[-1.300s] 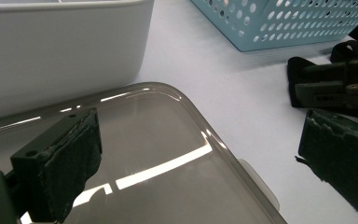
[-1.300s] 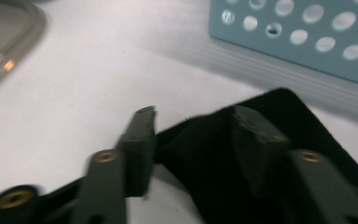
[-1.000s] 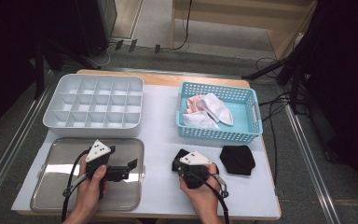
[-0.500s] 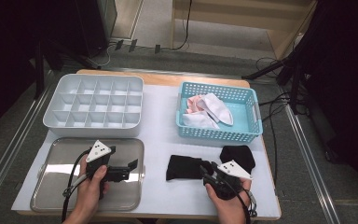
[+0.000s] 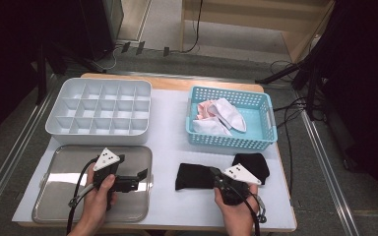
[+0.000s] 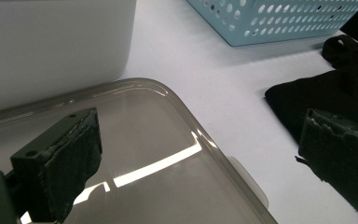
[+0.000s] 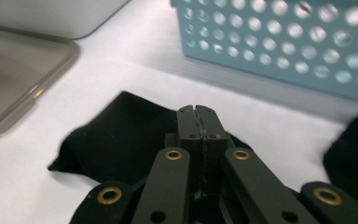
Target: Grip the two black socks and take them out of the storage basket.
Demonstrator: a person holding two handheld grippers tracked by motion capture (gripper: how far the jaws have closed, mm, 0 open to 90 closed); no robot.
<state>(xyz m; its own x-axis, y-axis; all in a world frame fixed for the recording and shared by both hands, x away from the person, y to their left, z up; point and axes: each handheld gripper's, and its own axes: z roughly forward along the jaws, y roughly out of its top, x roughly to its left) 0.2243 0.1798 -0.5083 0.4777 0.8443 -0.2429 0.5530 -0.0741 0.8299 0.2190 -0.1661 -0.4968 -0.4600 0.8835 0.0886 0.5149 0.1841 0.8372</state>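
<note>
A flat black sock [image 5: 194, 177] [image 7: 116, 135] lies on the white table top in front of the blue basket [image 5: 231, 142]. My right gripper [image 5: 216, 173] [image 7: 196, 112] sits at its right end, pointing left over the cloth. Its jaws have just been closing and now stand shut, pads together, with no cloth visible between them. A second black sock [image 5: 251, 164] [image 7: 354, 149] lies bunched just to the right. My left gripper [image 5: 137, 181] [image 6: 205, 140] hovers open over the metal tray [image 5: 64, 167] [image 6: 144, 140], with nothing between its pads [image 6: 74, 154].
A white compartment box [image 5: 98, 105] stands behind the tray. The basket holds white and pink socks [image 5: 224, 115]. The table's front edge runs close under both hands. In the left gripper view both black socks [image 6: 321, 93] lie beyond the tray's rim.
The right hand moved right and the black sock, bunched under it a second ago, now lies stretched out flat. The left hand has kept still.
</note>
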